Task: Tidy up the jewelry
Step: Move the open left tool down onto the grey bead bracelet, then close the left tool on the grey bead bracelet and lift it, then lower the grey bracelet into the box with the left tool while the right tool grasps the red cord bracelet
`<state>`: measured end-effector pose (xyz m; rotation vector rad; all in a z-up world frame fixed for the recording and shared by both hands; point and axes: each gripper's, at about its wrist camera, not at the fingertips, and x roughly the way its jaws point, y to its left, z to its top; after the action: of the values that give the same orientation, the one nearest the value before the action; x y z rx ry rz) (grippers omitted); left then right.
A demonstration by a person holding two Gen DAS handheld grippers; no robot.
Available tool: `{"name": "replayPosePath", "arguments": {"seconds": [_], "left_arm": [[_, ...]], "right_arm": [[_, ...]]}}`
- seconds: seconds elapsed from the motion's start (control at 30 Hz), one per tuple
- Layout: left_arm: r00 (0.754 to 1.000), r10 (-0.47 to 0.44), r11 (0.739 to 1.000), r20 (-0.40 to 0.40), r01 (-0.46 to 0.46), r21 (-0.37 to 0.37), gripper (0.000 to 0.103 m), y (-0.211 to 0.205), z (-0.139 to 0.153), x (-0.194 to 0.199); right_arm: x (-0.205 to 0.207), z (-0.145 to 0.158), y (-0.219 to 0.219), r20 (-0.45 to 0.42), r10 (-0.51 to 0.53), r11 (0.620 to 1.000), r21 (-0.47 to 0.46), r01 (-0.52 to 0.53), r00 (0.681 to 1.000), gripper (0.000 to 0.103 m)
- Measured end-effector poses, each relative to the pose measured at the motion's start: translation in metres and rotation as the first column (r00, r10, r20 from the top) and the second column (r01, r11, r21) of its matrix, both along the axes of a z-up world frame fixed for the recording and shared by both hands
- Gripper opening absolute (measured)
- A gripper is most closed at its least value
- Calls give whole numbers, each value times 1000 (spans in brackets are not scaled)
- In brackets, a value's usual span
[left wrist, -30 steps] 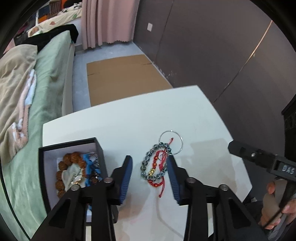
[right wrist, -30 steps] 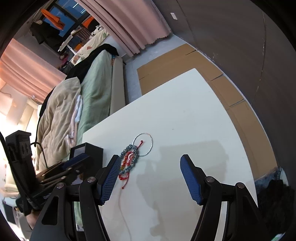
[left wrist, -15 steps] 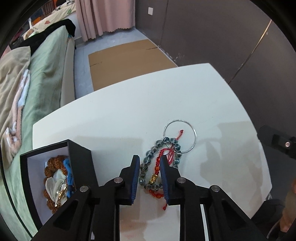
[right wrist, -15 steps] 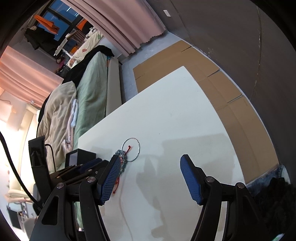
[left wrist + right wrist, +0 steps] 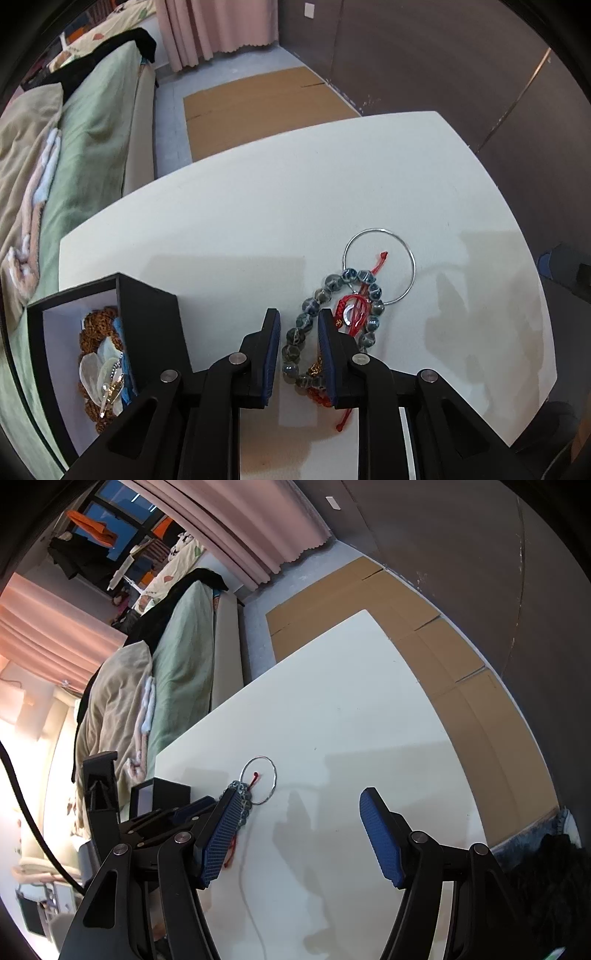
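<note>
So my left gripper point(image 5: 298, 343) has just been closing its jaws around one side of the grey bead bracelet point(image 5: 334, 325), which is on the white table point(image 5: 258, 206) tangled with a red cord point(image 5: 352, 314) and a thin silver ring point(image 5: 379, 271), though I can't tell whether the pads actually press on it. My right gripper point(image 5: 301, 836) hangs over bare table with jaws wide apart and nothing between them. The black jewelry box point(image 5: 147, 332) sits just left of the pile.

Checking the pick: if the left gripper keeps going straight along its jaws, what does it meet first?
Probably the grey-blue beaded bracelet lying between the jaws of the left gripper, then the white table beneath; depth is unclear.
</note>
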<state>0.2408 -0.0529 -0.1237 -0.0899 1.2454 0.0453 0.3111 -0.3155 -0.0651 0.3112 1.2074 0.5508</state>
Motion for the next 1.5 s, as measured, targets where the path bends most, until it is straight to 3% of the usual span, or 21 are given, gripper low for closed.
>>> {"name": "replayPosePath", "arguments": {"seconds": [0.2,0.37,0.83,1.5], "left_arm": [[1000,0,1000,9,0,5,14,-1,1,-4],[999,26,996,24,-24,-86,10,8,5,-8],[984,19,962,180,31,-270,10,22,67,-35],[956,137,940,260,-43,-338,10,96,97,-66]], "right_arm": [[0,0,-1,-1,1,1000,0,-1,1000,67],[-4,4,4,12,16,1000,0,-16,1000,67],[-17,5,35,14,51,999,-10,-51,999,67],[-35,-24,105,-63,187,980,-59,-190,980,36]]}}
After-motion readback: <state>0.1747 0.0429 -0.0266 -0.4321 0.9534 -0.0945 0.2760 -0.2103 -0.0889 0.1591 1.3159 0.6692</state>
